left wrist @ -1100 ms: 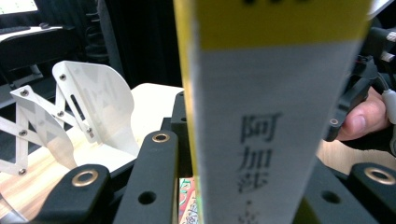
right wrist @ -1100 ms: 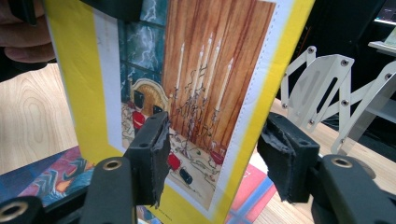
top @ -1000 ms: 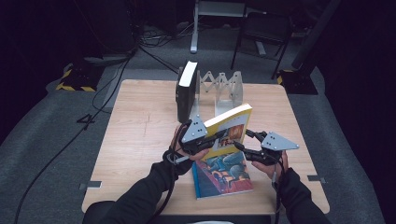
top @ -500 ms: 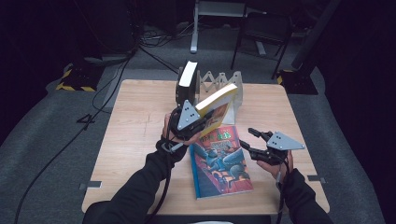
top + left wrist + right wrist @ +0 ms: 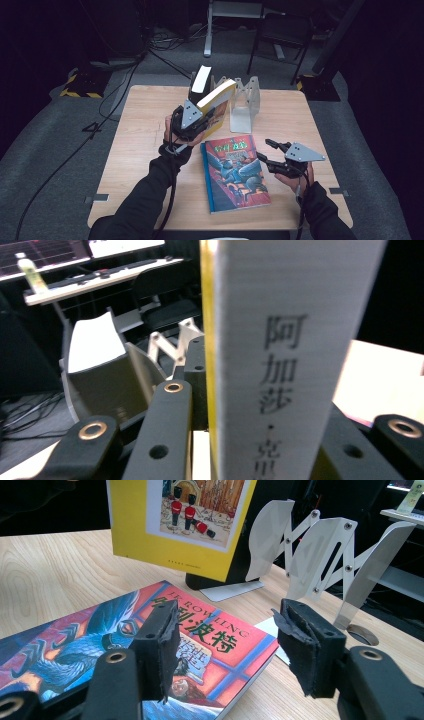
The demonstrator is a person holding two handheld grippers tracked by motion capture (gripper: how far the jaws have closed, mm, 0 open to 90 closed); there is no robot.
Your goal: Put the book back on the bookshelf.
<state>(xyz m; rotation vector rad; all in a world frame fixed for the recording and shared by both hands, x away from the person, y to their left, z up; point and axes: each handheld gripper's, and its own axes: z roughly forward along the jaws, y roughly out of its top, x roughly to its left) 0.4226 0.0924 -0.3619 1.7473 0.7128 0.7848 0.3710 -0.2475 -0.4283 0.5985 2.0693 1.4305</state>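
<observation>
Lower right of the high view: right gripper (image 5: pixel 264 150), jaws parted with nothing between them, hovering just off the right edge of the blue-and-red book (image 5: pixel 235 172), which lies flat, cover up, in the lower middle of the wooden table (image 5: pixel 140 145). In the right gripper view the two pads (image 5: pixel 162 645) stand apart over that cover, not touching it.

Centre, a bit left: left gripper (image 5: pixel 207 116), jaws clamped on the yellow book (image 5: pixel 217 97), lifted off the table and tilted, page edge up. In the left gripper view its white spine (image 5: pixel 285 365) sits between the jaws.

Upper centre: black book (image 5: pixel 199 85) upright at the left end of the metal folding rack (image 5: pixel 245 102), with the yellow book just in front of them.
</observation>
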